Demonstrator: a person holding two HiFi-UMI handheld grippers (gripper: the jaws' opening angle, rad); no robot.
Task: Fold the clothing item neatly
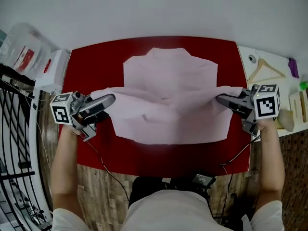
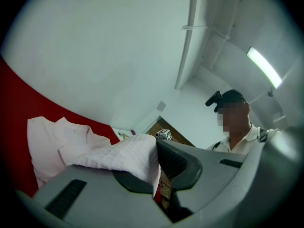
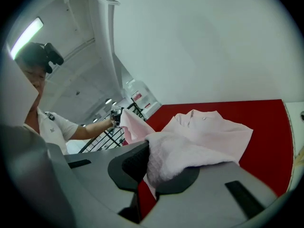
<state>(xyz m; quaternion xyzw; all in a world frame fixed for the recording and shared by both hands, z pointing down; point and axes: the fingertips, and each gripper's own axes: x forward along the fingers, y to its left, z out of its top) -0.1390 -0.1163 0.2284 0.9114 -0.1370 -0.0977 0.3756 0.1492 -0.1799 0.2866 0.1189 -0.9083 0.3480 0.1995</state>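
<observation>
A pale pink polo shirt (image 1: pixel 168 76) lies on the red table (image 1: pixel 96 61) with its collar at the far side. Its lower part is lifted and stretched between my two grippers into a raised fold. My left gripper (image 1: pixel 111 99) is shut on the shirt's left edge (image 2: pixel 128 158), the fabric pinched between its grey jaws. My right gripper (image 1: pixel 219 99) is shut on the right edge (image 3: pixel 164 158) in the same way. In the right gripper view the collar (image 3: pixel 199 118) and the left gripper (image 3: pixel 115 115) with its pink corner show beyond the jaws.
A wooden hanger (image 1: pixel 264 70) lies on the white surface right of the table, with small items (image 1: pixel 293 66) near it. Plastic-wrapped packages (image 1: pixel 29 52) and a black wire rack (image 1: pixel 17 129) stand at the left. Cables (image 1: pixel 103 170) hang off the table's near edge.
</observation>
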